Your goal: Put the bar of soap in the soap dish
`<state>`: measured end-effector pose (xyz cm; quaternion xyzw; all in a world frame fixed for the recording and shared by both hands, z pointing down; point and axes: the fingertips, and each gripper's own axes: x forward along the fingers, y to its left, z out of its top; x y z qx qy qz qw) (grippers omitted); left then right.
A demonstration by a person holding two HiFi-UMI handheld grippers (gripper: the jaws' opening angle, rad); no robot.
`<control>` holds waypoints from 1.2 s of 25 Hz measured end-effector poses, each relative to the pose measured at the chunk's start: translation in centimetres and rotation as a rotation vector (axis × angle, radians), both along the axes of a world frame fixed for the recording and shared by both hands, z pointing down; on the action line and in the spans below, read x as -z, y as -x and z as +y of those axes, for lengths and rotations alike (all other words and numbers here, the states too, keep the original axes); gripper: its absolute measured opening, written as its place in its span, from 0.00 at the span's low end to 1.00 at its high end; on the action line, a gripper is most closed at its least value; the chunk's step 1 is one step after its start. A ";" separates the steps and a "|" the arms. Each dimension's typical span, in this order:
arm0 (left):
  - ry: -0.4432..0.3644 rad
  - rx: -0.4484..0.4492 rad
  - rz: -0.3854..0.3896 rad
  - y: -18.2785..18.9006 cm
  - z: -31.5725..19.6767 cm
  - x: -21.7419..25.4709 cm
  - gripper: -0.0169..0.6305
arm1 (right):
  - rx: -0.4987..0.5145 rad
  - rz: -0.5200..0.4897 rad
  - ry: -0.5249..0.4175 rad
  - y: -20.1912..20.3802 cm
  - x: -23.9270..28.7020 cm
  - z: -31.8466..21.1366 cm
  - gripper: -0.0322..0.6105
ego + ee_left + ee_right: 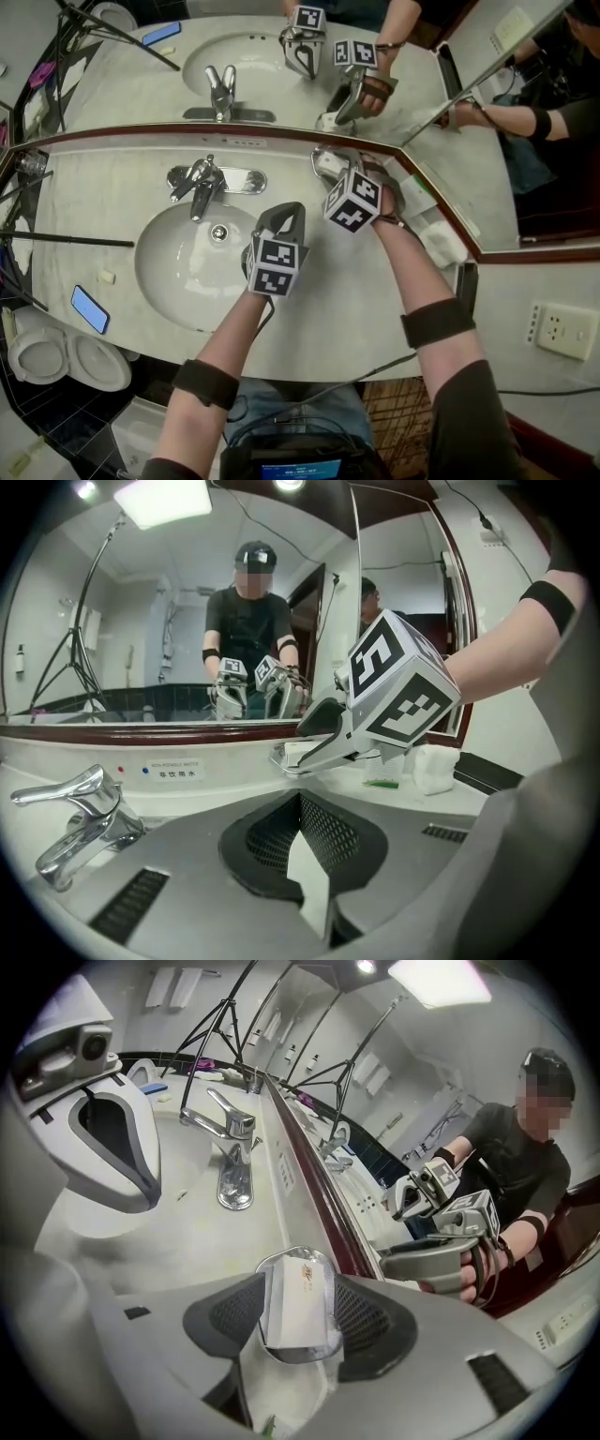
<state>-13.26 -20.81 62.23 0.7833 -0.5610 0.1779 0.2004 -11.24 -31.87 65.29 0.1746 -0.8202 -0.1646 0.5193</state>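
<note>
Over the surface, left tongs closed, empty; right tongs spread wide either side of the soap dish, bar of soap seemingly resting inside. Lifting askew could clip and drag it out

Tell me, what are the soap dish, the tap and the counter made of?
Soap dish: likely polished metal, its rim mirror-bright. Tap: chromed metal, shiny with reflections. Counter: pale stone or a look-alike, glossy with faint grey veins.
</note>
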 end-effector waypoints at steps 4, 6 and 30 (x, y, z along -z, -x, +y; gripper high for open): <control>-0.001 0.013 0.009 0.3 0.4 0.3 0.03 | -0.005 -0.011 0.000 -0.2 0.7 0.6 0.45; -0.005 0.015 0.011 0.5 0.7 0.9 0.03 | -0.012 -0.020 0.002 -0.5 1.3 1.3 0.45; -0.075 -0.044 -0.037 -2.2 11.6 12.9 0.03 | -0.454 -0.782 0.175 -15.1 16.1 15.4 0.08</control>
